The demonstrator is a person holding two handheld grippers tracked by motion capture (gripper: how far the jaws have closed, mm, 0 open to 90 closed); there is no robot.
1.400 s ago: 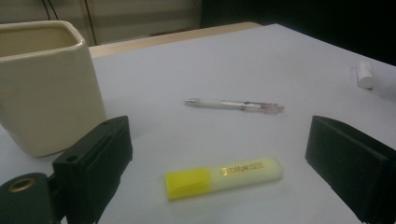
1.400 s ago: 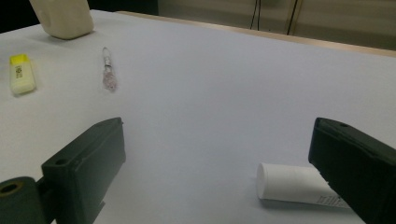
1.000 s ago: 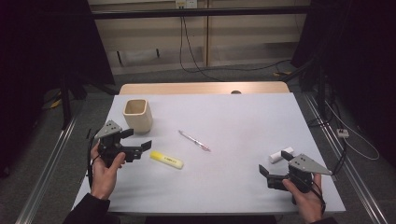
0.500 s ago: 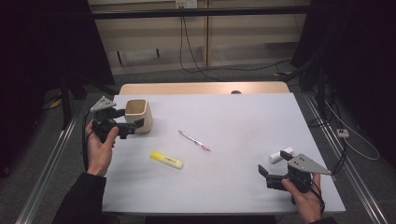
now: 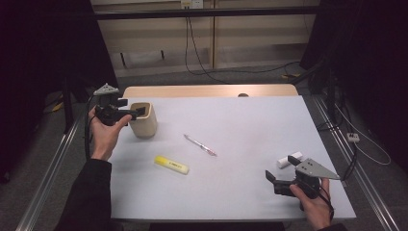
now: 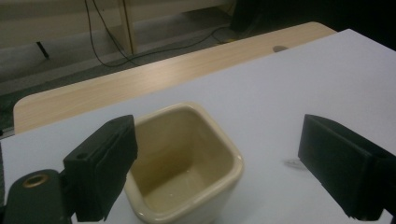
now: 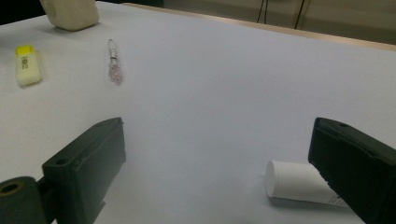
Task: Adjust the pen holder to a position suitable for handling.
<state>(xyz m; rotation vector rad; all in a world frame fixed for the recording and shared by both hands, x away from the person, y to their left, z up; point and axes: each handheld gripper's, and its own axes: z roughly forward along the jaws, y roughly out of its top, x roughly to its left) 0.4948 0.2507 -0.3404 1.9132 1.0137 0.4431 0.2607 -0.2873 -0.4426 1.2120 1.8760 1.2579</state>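
right now my left gripper (image 5: 131, 113) hangs open at the cream cup (image 5: 143, 120); my right gripper (image 5: 272, 180), open, rests near the white eraser (image 5: 289, 160).

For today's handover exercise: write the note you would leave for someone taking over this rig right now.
Left gripper: open, at the rim of the cream cup, nothing held.
Right gripper: open, low at the near right, beside the white eraser.
Yellow highlighter and pen lie loose on the table.
Done: nothing is in the cup.
Left: probably grip the cup and gather the loose items.
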